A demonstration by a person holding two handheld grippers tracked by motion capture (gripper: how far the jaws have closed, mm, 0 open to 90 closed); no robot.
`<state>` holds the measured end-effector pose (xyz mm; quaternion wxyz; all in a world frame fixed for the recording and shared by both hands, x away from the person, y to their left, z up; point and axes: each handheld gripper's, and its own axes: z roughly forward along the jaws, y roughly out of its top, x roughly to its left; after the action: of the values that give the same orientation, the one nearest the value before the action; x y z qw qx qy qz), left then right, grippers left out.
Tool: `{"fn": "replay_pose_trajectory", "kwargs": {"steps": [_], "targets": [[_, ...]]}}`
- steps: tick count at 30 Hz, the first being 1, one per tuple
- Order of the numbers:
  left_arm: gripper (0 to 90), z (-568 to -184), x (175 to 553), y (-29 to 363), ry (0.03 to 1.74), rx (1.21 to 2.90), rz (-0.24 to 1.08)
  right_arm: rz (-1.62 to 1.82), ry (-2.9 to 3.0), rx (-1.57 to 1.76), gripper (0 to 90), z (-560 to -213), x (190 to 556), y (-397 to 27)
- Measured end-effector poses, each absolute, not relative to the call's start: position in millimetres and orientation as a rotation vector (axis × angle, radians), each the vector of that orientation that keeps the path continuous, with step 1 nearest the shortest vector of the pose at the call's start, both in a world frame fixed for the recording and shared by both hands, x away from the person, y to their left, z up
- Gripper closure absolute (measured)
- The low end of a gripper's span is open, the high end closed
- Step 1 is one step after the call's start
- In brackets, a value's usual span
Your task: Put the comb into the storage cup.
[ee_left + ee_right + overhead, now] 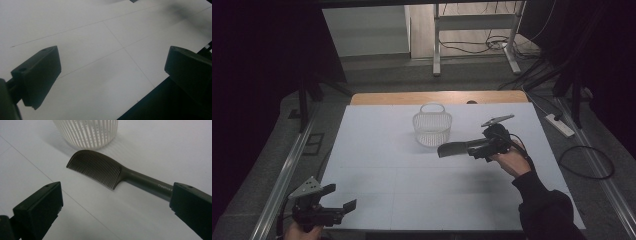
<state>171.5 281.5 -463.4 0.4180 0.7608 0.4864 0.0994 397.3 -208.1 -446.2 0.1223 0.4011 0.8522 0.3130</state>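
Dark plastic, the comb lies on the white counter just in front of the basket, teeth toward your right gripper in its own view. In that view the handle runs off to the right and its end is hidden behind the right-hand jaw, so you cannot tell from there whether that jaw touches it; the other jaw stands well apart from the comb, so your jaws are spread wide and clamp nothing. From the high view the comb's head sticks out to the left of your right hand, and the gripper body covers the handle. Pale lettering on the handle reads "Creative", and whatever follows is cut off by the jaw. The basket is white and slatted, with a loop handle on top; in the right gripper view its upper part is cropped by the frame. Your left gripper is low at the near left corner of the counter, well apart from comb and basket, jaws wide apart over bare surface; your left hand is mostly cut off by the bottom edge. Faint seam lines cross the counter; the surroundings are too dark to read.
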Motion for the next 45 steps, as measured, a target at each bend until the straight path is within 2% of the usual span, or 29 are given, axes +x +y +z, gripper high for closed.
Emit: {"fn": "replay_pose_trajectory", "kwargs": {"steps": [45], "targets": [[1.8,-464,173,282,1.223,1.902,0.233,0.724,2.474,1.297,0.0,-468,469,-182]]}}
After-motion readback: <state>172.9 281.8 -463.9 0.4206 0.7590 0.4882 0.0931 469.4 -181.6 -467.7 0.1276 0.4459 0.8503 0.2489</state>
